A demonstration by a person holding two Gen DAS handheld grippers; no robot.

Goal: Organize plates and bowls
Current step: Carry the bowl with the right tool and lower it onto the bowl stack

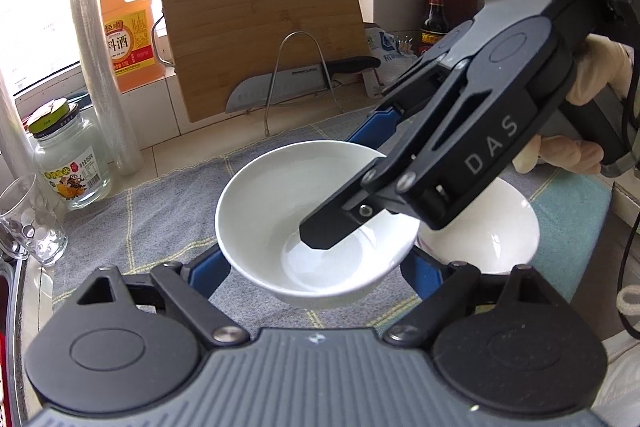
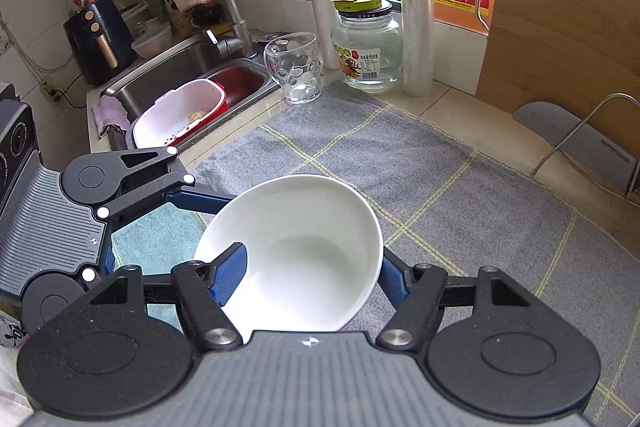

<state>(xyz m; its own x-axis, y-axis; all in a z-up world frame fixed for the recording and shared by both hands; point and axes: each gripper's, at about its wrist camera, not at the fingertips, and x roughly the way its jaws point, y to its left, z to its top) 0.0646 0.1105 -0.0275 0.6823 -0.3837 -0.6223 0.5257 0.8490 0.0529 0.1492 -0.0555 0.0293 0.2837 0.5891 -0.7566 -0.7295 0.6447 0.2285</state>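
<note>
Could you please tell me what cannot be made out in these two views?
- Left wrist view: the white bowl hides the fingertips of the left gripper, so whether its jaws press is unclear.
- Left wrist view: the right gripper covers much of the second bowl.
- Right wrist view: the cutting board is cut off by the right edge.
</note>
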